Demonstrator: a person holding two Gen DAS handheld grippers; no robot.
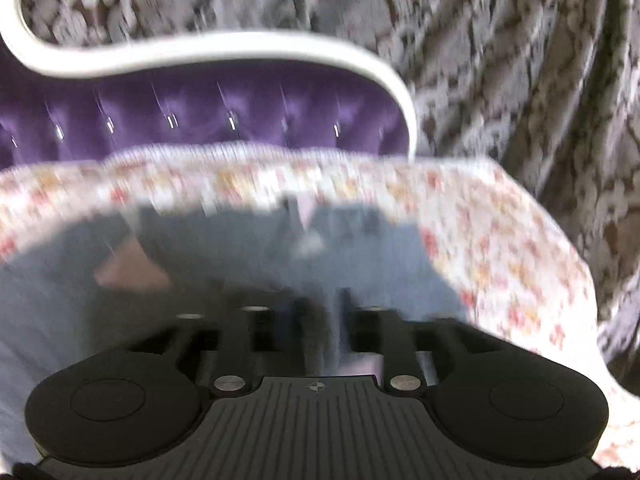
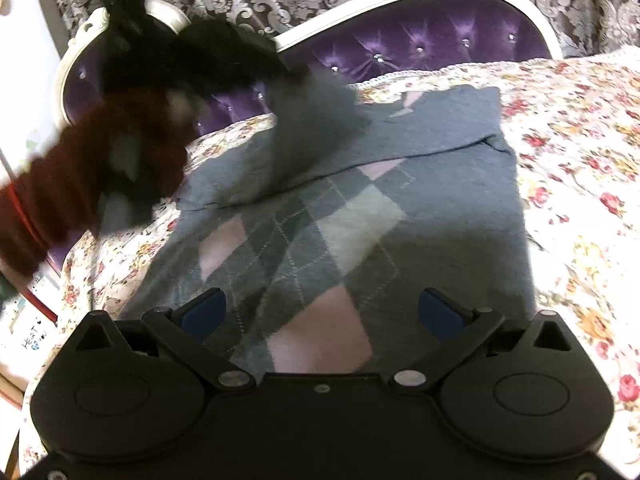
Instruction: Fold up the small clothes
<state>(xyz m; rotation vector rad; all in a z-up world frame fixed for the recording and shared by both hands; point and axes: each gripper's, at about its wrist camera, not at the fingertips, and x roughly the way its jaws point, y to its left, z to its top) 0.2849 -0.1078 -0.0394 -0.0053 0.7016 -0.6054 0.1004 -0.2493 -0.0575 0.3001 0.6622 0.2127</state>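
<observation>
A grey argyle sweater (image 2: 360, 220) with pink and pale diamonds lies flat on a floral bedspread (image 2: 580, 160). My right gripper (image 2: 322, 312) hovers open over its near part, blue pads (image 2: 204, 312) wide apart with nothing between them. At the sweater's far left a fold of grey knit (image 2: 316, 120) stands lifted and blurred below a person's fuzzy dark-red and black sleeve (image 2: 100, 160). The left wrist view is smeared. In it my left gripper (image 1: 326, 320) is low over the sweater (image 1: 240, 264), its fingers a little apart with a strand of grey knit in the gap.
A purple tufted headboard (image 2: 440, 40) with a white frame runs along the bed's far side, and a patterned grey-brown curtain (image 1: 520, 60) hangs behind it. White furniture (image 2: 24, 60) stands at the left. The bedspread (image 1: 500, 240) extends to the right of the sweater.
</observation>
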